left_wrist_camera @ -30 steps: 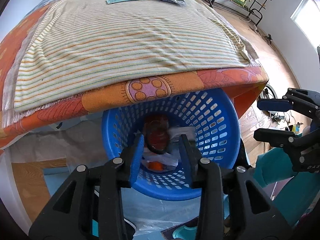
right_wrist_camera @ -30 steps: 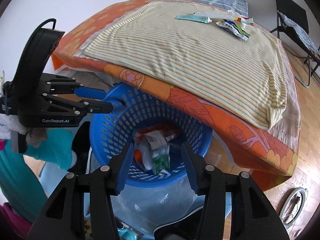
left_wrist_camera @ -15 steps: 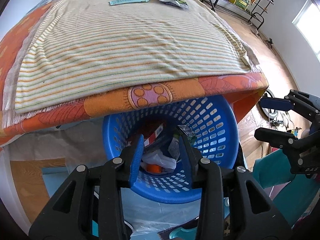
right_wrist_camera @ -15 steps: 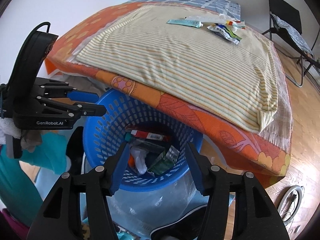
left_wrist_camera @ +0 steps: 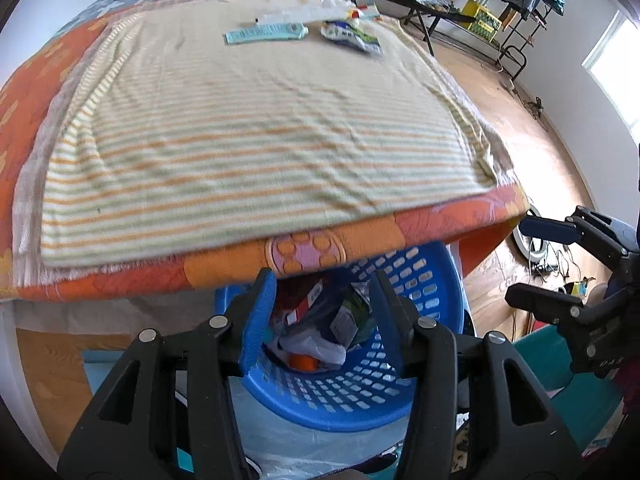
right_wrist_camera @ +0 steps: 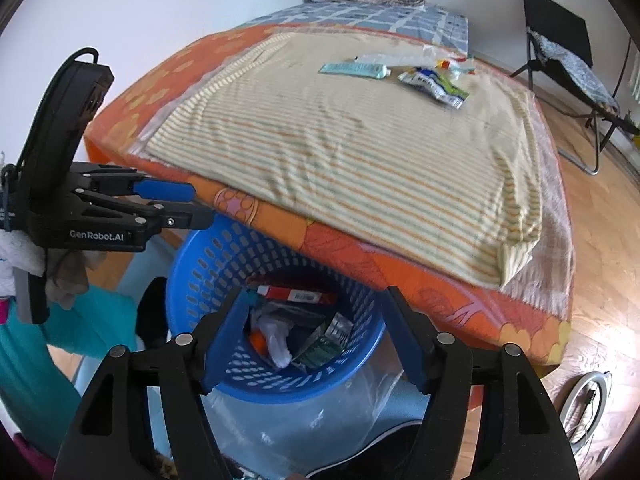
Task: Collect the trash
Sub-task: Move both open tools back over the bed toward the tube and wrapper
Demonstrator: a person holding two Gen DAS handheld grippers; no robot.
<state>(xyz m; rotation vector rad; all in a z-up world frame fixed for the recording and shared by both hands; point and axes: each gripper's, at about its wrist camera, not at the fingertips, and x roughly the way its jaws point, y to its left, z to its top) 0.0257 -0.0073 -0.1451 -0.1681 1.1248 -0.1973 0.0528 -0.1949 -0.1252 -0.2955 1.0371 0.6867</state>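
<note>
— What has changed for us over the last second?

— We have lifted both tools away from the blue basket (right_wrist_camera: 276, 364), and more of the bed (right_wrist_camera: 420, 256) fills our view than before. The packet that hung between the fingers of our left hand-held gripper (left_wrist_camera: 322, 320) a second ago now lies in the basket with the other wrappers.

— And the grippers?

— Our left hand-held gripper is spread wide with nothing in it. Our right hand-held gripper (right_wrist_camera: 316, 340) is likewise open and empty.

— Where is the remaining trash?

— Near the far edge of the bed, on the striped sheet (left_wrist_camera: 256, 128): a teal tube (right_wrist_camera: 354, 69), a crumpled snack wrapper (right_wrist_camera: 434, 83) just beside it, and some clear plastic and small scraps (right_wrist_camera: 452, 62) behind them.

— What could go wrong?

— The pieces lie flat on soft cloth, so we judge our fingers may pinch the sheet along with a wrapper. It is also a long reach; a light wrapper could slip out on the way back and miss the basket, which sits partly under the bed's near edge.
</note>
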